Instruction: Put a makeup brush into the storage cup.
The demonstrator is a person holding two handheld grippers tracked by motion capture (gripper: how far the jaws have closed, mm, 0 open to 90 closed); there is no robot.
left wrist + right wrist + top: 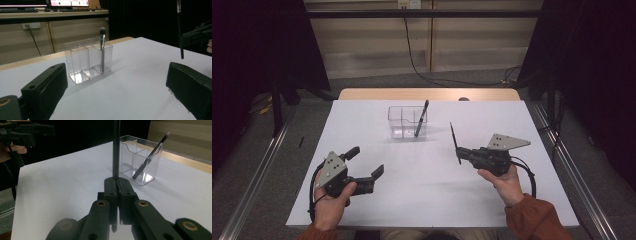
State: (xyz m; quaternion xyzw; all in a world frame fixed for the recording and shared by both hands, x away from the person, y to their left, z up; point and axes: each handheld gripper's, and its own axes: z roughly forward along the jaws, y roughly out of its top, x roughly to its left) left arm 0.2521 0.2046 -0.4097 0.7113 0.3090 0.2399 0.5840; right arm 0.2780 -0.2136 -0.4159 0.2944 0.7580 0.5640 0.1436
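At about seven o'clock on the counter (432,200), the left hand-held gripper (368,162) hangs just above the white surface with its jaws spread wide and nothing between them. Toward twelve o'clock stands the clear organizer (407,121), a divided box with one brush (421,118) already leaning in its right compartment, bristles up. At about three o'clock the right hand-held gripper (460,151) is clamped tight on a thin black brush (455,142), gripping it low on the handle so most of its length stands up above the jaws; this brush is well apart from the organizer and off the surface.

The likely trouble is at insertion: held that near one end, the long free part could swing and strike the organizer's rim, and the light box might slide or tip, spilling the brush already inside. The slim handle could also pivot or slip in the grip, since the empty gripper is not steadying the box.

The counter is a plain white sheet over a wooden top. Around it lie grey floor, dark curtains at nine and three o'clock, and a pale wall with a trailing cable (412,55) at twelve.
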